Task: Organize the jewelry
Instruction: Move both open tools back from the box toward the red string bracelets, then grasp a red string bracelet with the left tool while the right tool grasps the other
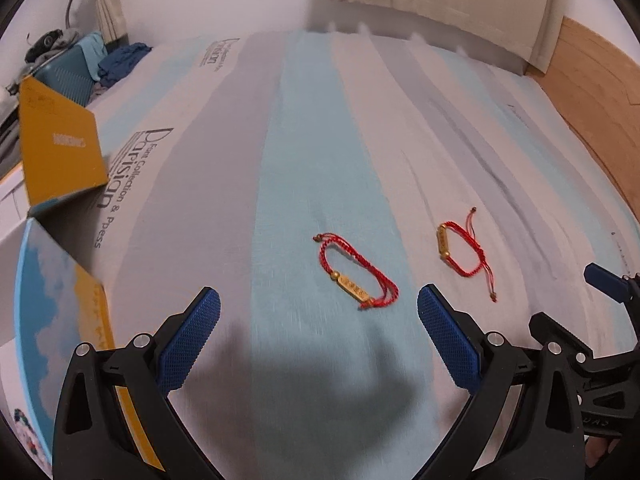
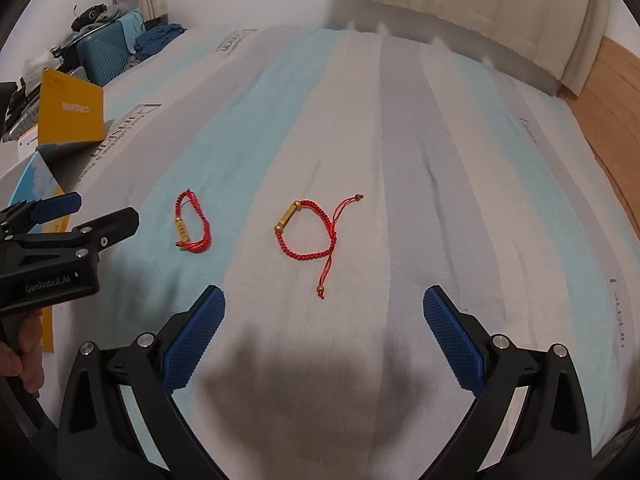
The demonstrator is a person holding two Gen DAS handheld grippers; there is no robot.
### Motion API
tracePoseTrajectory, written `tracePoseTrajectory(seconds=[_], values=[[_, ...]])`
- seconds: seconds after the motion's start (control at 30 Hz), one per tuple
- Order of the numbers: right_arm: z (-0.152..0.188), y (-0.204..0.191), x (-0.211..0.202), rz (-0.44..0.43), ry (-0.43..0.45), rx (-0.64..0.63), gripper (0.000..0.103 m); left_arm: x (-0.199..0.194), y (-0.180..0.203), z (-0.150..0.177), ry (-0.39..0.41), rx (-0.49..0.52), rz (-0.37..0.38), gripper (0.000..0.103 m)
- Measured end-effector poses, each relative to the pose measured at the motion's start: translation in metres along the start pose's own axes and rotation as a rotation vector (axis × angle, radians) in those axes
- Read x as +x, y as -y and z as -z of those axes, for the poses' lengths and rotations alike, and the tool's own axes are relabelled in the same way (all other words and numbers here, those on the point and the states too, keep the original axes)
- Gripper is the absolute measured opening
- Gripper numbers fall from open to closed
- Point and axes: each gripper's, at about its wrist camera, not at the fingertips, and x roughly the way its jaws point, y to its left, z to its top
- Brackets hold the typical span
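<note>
A wide bed covered in a striped sheet of pale blue, grey and white cloth is filling both views, with dark printed lettering running along its left side. Cream curtains are hanging behind its far edge, and a wooden floor is showing on the right.

At the left edge of the bed, an open cardboard box with yellow flaps and a blue sky print is standing; its inside is not showing in either view. Farther back, a teal hard-shell suitcase is sitting with clothes piled on top.

The left gripper, black with blue textured pads, is hovering low over the sheet with its jaws spread wide and holding nothing. The right gripper is hovering beside it, jaws equally wide and empty.

Two bracelets are lying flat on the sheet, near each other but apart. The red braided cord bracelet with a gold bar charm is lying just ahead of the left gripper, on a pale blue stripe. The second red cord bracelet with a gold tube bead and loose tasselled ends is lying ahead of the right gripper, on a white stripe. Nothing is lying between either gripper and its bracelet.
</note>
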Motion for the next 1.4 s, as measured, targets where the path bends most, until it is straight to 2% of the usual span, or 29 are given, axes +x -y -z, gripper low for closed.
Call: tracePoseTrajectory(seconds=[0.2,0.27,0.33,0.5,0.7,0.97,1.07,1.2,1.33,1.4], values=[[-0.005,0.001,0.025,-0.053,-0.021,0.000,0.095,0.018,0.002,-0.008,0.004,0.030,-0.018,0.097],[-0.007,0.002,0.034,-0.067,-0.038,0.004,0.088,0.028,0.002,-0.009,-0.014,0.037,-0.022,0.097],[-0.009,0.002,0.042,-0.068,-0.055,-0.010,0.084,0.036,0.002,-0.009,-0.026,0.037,-0.021,0.097],[-0.011,0.004,0.056,-0.055,-0.071,-0.023,0.084,0.052,0.006,-0.009,-0.035,0.067,-0.051,0.097],[-0.013,-0.001,0.075,-0.058,-0.099,-0.040,0.084,0.067,0.010,-0.010,-0.054,0.064,-0.025,0.097],[-0.013,0.001,0.095,-0.105,-0.125,0.003,0.083,0.083,0.008,-0.008,-0.087,0.058,-0.017,0.097],[-0.015,0.002,0.101,-0.114,-0.137,0.018,0.076,0.088,0.007,-0.008,-0.093,0.056,-0.018,0.097],[-0.016,0.005,0.105,-0.125,-0.143,0.057,0.073,0.095,0.003,-0.008,-0.101,0.047,-0.011,0.097],[-0.016,0.006,0.105,-0.116,-0.140,0.066,0.061,0.098,0.000,-0.008,-0.101,0.047,-0.004,0.095],[-0.018,0.005,0.106,-0.115,-0.139,0.066,0.053,0.098,0.000,-0.008,-0.103,0.044,0.007,0.090]])
